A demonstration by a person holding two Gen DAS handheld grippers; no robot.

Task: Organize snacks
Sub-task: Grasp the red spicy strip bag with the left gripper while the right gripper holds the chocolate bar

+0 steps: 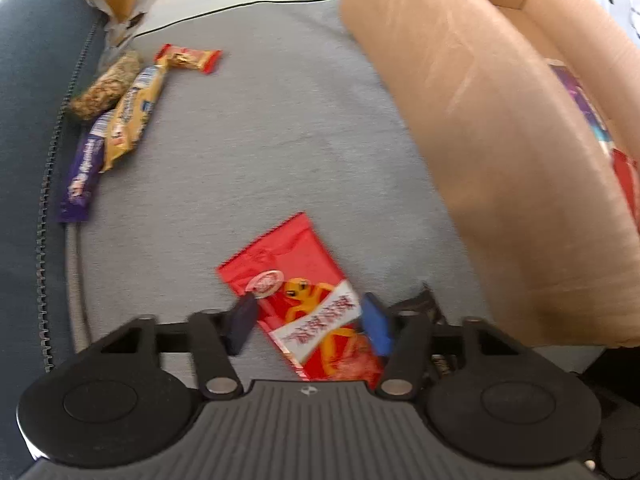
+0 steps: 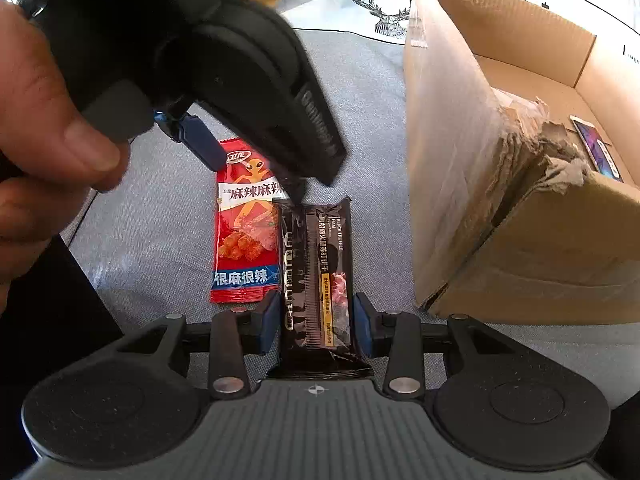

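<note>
A red snack packet (image 1: 288, 280) with an orange figure lies on the grey cloth. My left gripper (image 1: 309, 324) points down over its end, and both blue pads meet the packet's edges. In the right wrist view one blue finger (image 2: 200, 144) of that gripper touches the top of the red packet (image 2: 244, 232). My right gripper (image 2: 317, 320) is shut on a black snack packet (image 2: 316, 272), which lies lengthwise between its pads right beside the red one. An open cardboard box (image 1: 500, 160) (image 2: 480, 200) stands to the right.
Several more snacks lie at the far left: a red-gold bar (image 1: 188, 58), a granola bar (image 1: 106, 88), a yellow packet (image 1: 134, 116) and a purple bar (image 1: 82, 176). A purple packet (image 2: 598, 148) lies inside the box. A hand (image 2: 40, 120) holds the left gripper. A dark blue cushion (image 1: 28, 120) borders the cloth.
</note>
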